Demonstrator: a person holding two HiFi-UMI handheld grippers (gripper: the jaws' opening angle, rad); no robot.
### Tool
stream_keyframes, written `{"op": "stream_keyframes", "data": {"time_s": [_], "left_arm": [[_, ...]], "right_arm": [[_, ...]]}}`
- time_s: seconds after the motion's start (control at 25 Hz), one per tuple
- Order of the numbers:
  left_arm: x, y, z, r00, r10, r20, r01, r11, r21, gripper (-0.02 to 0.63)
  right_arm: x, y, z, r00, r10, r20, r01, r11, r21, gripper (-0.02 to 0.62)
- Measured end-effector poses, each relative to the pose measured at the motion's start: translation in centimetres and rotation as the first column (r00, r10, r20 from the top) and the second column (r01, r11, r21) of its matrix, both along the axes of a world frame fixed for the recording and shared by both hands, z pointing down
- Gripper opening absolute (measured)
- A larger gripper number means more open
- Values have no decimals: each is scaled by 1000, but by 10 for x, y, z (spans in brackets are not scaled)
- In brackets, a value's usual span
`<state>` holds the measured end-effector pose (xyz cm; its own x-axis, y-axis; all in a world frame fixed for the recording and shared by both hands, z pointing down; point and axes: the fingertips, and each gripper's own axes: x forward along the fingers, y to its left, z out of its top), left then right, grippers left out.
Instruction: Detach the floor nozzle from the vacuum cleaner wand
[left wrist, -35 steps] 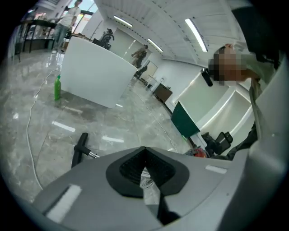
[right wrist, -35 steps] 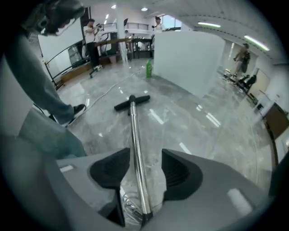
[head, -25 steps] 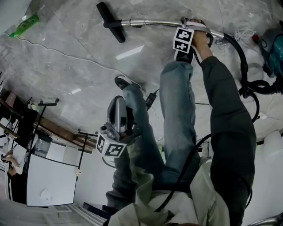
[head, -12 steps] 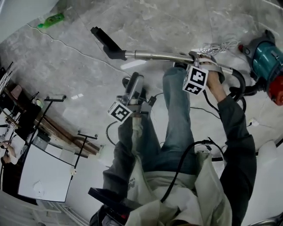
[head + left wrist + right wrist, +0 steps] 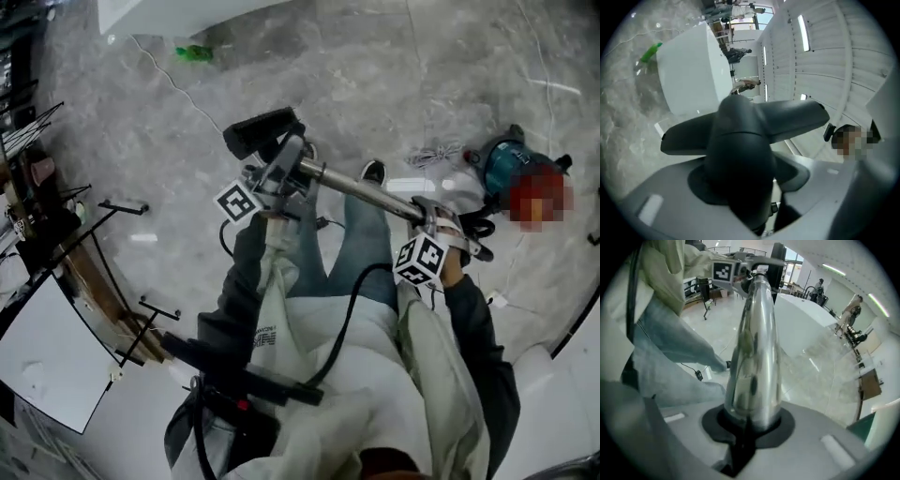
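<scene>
The chrome wand (image 5: pixel 361 189) is lifted off the floor and slants across the head view. Its black floor nozzle (image 5: pixel 262 134) is on its upper-left end. My left gripper (image 5: pixel 281 171) has just been opening. Its jaws stand wide around the nozzle's neck (image 5: pixel 740 154), which fills the left gripper view; I see no pad pressing on it. My right gripper (image 5: pixel 441 222) has just been closing and is shut on the wand (image 5: pixel 757 333), which runs away from its pads toward the left gripper's marker cube (image 5: pixel 725 270).
The teal vacuum body (image 5: pixel 502 164) lies on the grey marble floor at the right, with its black hose beside it. A green bottle (image 5: pixel 194 53) and a white cord (image 5: pixel 169 84) lie at the top left. Black stands (image 5: pixel 103 234) line the left side.
Both hands have risen and lifted the wand and nozzle off the floor. The left gripper came up from beside the leg to the nozzle's neck. The right gripper stayed on the wand.
</scene>
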<state>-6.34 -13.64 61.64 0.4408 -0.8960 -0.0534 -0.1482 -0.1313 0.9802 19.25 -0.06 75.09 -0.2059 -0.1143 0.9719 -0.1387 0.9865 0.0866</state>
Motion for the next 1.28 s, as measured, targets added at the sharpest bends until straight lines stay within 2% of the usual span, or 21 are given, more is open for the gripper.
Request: {"op": "stream_keyframes", "data": {"time_s": [0.04,0.08,0.12,0.16,0.24,0.32,0.4,0.48,0.56,0.64,0.68,0.76,0.8,0.84,0.88,1.0,1.08,1.12,1.16,1.2,1.28], "left_arm": [[-7,-5,-23,1000,7,6,-7,999,43,194],[-13,-8,-50,1000,14,19,-16,993,113,129],[-16,-9,-79,999,26,42,-34,979,199,98],[-15,-6,-109,996,52,74,-71,955,287,98],[-6,3,-168,980,145,139,-192,880,435,108],[9,5,-224,955,217,203,-292,809,510,117],[18,6,-276,944,215,249,-322,761,563,113],[13,11,-320,954,162,250,-287,730,621,112],[0,13,-345,964,113,240,-245,728,641,109],[-17,8,-352,971,75,227,-203,759,619,107],[-24,4,-351,974,56,219,-179,780,600,107],[-31,0,-349,978,19,206,-135,817,561,106],[-30,-1,-349,979,4,204,-117,829,547,104],[-27,0,-351,979,-7,205,-106,836,538,104],[-22,1,-355,978,-13,209,-104,838,536,104],[-7,4,-372,971,-9,238,-127,827,548,104],[5,8,-383,967,7,256,-156,809,567,104],[12,11,-388,965,18,263,-172,798,577,104],[19,14,-391,963,29,270,-188,788,586,104],[26,18,-393,960,39,278,-203,779,593,104],[36,24,-397,951,47,305,-231,763,603,104]], "right_arm": [[-10,0,-24,1000,13,17,-13,1000,11,54],[-18,-2,-45,999,26,39,-27,1000,14,54],[-25,-2,-63,997,36,70,-37,999,4,54],[-30,1,-81,993,45,109,-43,999,-24,55],[-41,16,-113,976,73,204,-48,991,-125,54],[-54,26,-140,948,110,299,-47,977,-210,49],[-71,22,-164,912,142,385,-74,980,-187,46],[-90,7,-187,886,150,438,-137,989,-62,46],[-106,-10,-208,882,138,451,-197,976,87,48],[-113,-26,-225,904,130,408,-235,947,219,51],[-113,-34,-231,924,132,358,-242,928,284,55],[-106,-46,-241,970,141,196,-215,874,435,79],[-102,-50,-246,983,146,115,-185,843,505,106],[-99,-52,-254,986,149,73,-164,814,557,132],[-100,-53,-266,986,148,80,-166,789,591,143],[-117,-56,-308,964,130,230,-248,743,621,155],[-138,-59,-342,920,101,379,-329,727,603,163],[-152,-61,-362,885,77,460,-366,727,582,163],[-165,-62,-377,851,55,523,-387,738,552,163],[-176,-63,-384,834,48,549,-382,769,513,175],[-188,-61,-371,858,58,511,-294,870,396,172]]}}
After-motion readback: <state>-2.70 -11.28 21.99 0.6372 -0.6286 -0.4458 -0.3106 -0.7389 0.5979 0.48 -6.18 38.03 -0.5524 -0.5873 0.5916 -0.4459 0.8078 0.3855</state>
